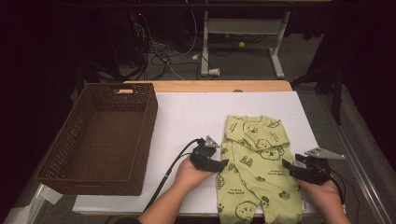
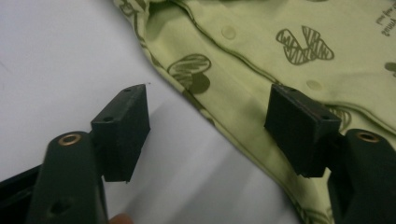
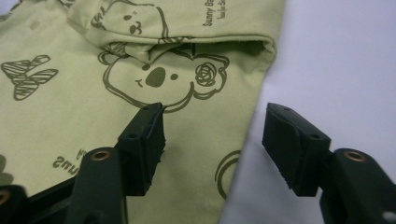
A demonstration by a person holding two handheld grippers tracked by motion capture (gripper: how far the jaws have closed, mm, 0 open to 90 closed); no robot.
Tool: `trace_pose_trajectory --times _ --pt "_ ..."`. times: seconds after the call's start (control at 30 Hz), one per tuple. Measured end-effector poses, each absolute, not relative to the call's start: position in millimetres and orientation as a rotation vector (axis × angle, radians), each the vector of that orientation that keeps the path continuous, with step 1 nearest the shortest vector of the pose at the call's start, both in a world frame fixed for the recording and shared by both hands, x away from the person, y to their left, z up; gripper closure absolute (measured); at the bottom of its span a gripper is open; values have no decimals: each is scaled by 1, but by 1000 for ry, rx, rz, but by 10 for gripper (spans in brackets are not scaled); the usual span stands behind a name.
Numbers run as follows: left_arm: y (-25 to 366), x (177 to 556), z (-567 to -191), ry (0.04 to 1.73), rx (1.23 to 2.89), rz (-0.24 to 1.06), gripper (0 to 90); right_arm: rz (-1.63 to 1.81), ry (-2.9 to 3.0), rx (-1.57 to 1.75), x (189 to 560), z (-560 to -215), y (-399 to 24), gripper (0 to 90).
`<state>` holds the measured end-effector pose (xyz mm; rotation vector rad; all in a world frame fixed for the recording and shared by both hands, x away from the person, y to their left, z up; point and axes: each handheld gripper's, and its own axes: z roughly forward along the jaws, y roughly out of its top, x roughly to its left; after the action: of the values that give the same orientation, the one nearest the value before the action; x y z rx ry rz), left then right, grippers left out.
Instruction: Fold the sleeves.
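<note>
Your left gripper [image 2: 208, 128] and right gripper [image 3: 212, 147] each straddle one side edge of the green baby romper [image 1: 256, 158], jaws parted, gripping nothing.

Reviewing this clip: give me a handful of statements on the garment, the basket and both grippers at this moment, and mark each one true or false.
1. The green baby romper lies flat on the white table cover. True.
2. The romper is inside the brown wicker basket. False: the basket stands apart at the left, nothing visible in it.
3. The left gripper has its jaws astride the romper's edge, one over cloth, one over the white cover. True.
4. The right gripper is lifting a pinched fold of cloth. False: its jaws stand apart over the romper's other edge, nothing lifted.
5. The romper is printed with bears. True.
</note>
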<state>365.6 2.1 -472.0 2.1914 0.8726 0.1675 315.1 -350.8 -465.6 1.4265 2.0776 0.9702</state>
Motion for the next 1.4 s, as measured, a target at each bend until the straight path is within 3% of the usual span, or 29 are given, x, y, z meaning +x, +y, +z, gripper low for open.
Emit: trace_pose_trajectory --times 0.17,0.27,0.4,0.47,0.5,0.63,0.9,1.4 --pt "-3 368 -472 876 2200 210 424 946 2091 1429 324 -466 -349 485" --pt "-5 364 -473 856 2214 227 477 948 2111 1415 326 -467 -348 587" --pt "-6 359 -473 809 2226 205 659 964 2147 1364 323 -467 -344 764" --pt "-6 356 -473 767 2232 179 797 964 2164 1341 322 -467 -340 814" --pt "-7 354 -473 754 2238 202 823 968 2168 1338 322 -467 -339 827" --pt "-5 352 -472 738 2239 199 841 977 2177 1320 320 -467 -339 861" --pt "23 340 -470 735 2225 175 841 1007 2193 1290 309 -466 -339 864" --pt "42 302 -470 658 2239 121 839 1011 2249 1212 277 -463 -338 865"
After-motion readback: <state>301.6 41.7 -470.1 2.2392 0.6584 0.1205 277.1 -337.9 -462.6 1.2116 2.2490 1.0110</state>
